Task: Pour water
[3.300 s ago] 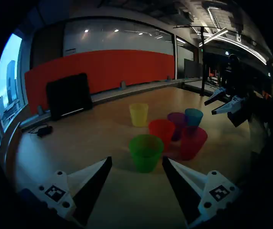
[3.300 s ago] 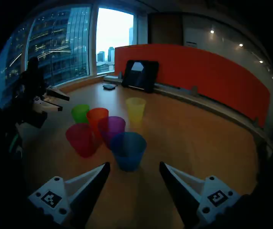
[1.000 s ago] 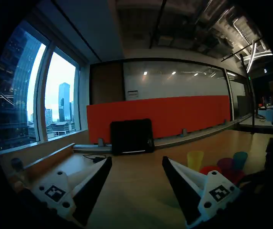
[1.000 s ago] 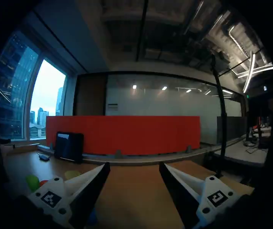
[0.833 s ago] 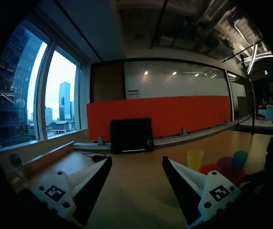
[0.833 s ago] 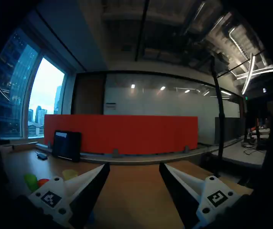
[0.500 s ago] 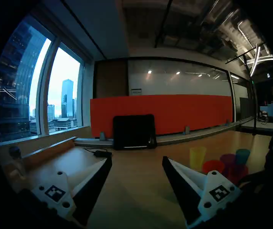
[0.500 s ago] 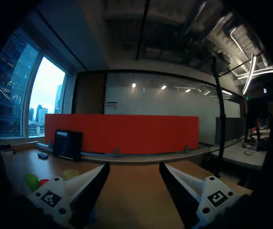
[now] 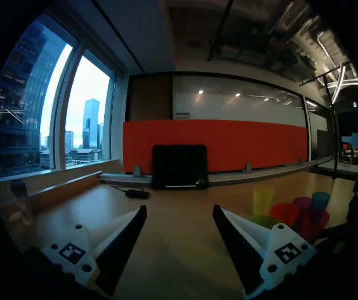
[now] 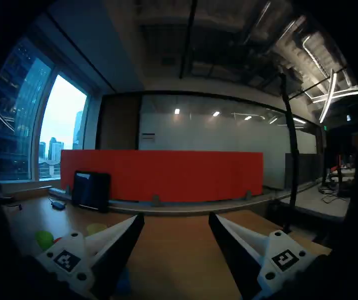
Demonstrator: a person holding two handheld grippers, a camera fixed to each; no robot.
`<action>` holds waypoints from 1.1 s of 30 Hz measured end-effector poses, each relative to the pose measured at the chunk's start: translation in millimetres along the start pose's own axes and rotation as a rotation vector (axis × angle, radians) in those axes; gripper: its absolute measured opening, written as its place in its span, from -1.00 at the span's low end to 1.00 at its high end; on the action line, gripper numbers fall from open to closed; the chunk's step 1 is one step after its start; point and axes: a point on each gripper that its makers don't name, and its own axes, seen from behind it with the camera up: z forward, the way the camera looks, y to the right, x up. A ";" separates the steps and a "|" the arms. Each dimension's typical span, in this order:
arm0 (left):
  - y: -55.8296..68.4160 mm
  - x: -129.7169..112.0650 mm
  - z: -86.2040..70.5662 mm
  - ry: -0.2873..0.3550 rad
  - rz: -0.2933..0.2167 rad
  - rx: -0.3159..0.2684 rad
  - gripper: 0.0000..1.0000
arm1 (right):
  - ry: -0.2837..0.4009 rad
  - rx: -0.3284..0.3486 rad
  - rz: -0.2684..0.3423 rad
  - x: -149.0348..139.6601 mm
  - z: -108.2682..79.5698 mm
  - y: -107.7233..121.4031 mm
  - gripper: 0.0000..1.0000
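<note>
black screen [image 9: 180,166] before orange partition [image 9: 259,142], wooden table [image 9: 179,235]

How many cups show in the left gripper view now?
6, clustered at right: yellow cup, green cup below it, red cup, purple cup, teal cup, magenta cup nearest. Others may be hidden.

Office room, dim, daylight from one side.
You face a long light-brown wooden tabletop [image 9: 179,235] backed by a low orange-red partition panel [image 9: 259,142], with a black flat rectangular screen [image 9: 180,166] standing in front of it. Behind the panel you have a pale glass wall [image 9: 239,105] dotted with small lights. Tall windows [image 9: 86,125] showing city towers stand at the left of both views. Bright strip lights [image 10: 330,95] cross a dark exposed ceiling [image 10: 219,40].
</note>
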 end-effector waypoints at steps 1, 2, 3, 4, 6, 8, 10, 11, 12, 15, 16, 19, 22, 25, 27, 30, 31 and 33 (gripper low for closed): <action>-0.1 -0.6 0.0 0.000 0.000 0.000 0.96 | 0.001 0.001 0.000 0.8 0.2 -0.7 0.99; -0.3 -1.1 0.1 -0.001 0.000 0.001 0.96 | 0.002 0.002 0.000 1.5 0.3 -1.5 0.99; -0.4 -1.7 0.2 -0.001 -0.001 0.001 0.96 | 0.003 0.003 0.000 2.4 0.5 -2.3 1.00; -0.3 -2.1 0.4 -0.001 -0.001 0.001 0.96 | 0.004 0.004 0.000 3.4 0.5 -3.0 1.00; -0.1 -2.9 0.9 -0.001 -0.003 0.000 0.96 | 0.006 0.006 0.000 5.4 0.6 -4.5 1.00; 0.0 -3.5 1.6 -0.002 -0.006 -0.001 0.96 | 0.008 0.006 0.000 7.1 0.4 -5.5 1.00; -0.3 -4.9 2.3 -0.003 -0.009 -0.002 0.96 | 0.010 0.006 -0.001 8.4 0.3 -6.2 1.00; -0.5 -5.9 2.7 -0.003 -0.011 -0.002 0.96 | 0.011 0.006 -0.001 8.9 0.4 -6.4 1.00; -0.8 -6.9 3.1 -0.004 -0.011 -0.001 0.96 | 0.011 0.006 -0.002 9.3 0.4 -6.5 1.00; -1.6 -8.8 3.5 -0.009 -0.008 0.001 0.96 | 0.011 0.005 -0.005 8.6 0.5 -6.7 1.00; -1.2 -8.8 3.6 -0.008 -0.007 0.000 0.96 | 0.011 0.005 -0.006 8.3 0.5 -6.6 1.00; 0.2 -8.8 3.6 -0.008 -0.006 -0.003 0.96 | 0.011 0.005 -0.009 7.8 0.7 -6.7 0.99; 0.8 -8.7 3.4 -0.008 -0.006 -0.006 0.96 | 0.011 0.005 -0.010 7.6 1.1 -7.1 1.00; 0.8 -8.8 3.2 -0.008 -0.005 -0.006 0.96 | 0.013 0.007 -0.010 8.1 1.1 -7.4 1.00; 1.0 -9.0 3.1 -0.008 -0.004 -0.006 0.96 | 0.014 0.008 -0.009 8.9 0.6 -7.4 1.00; 0.8 -10.3 3.2 -0.009 -0.004 -0.007 0.97 | 0.018 0.009 -0.009 10.4 -0.4 -7.1 1.00; 0.9 -10.5 3.3 -0.009 -0.004 -0.007 0.97 | 0.021 0.010 -0.009 11.2 -1.0 -7.0 0.99; 0.9 -11.0 3.5 -0.010 -0.003 -0.007 0.97 | 0.026 0.012 -0.008 12.7 -1.9 -6.7 0.99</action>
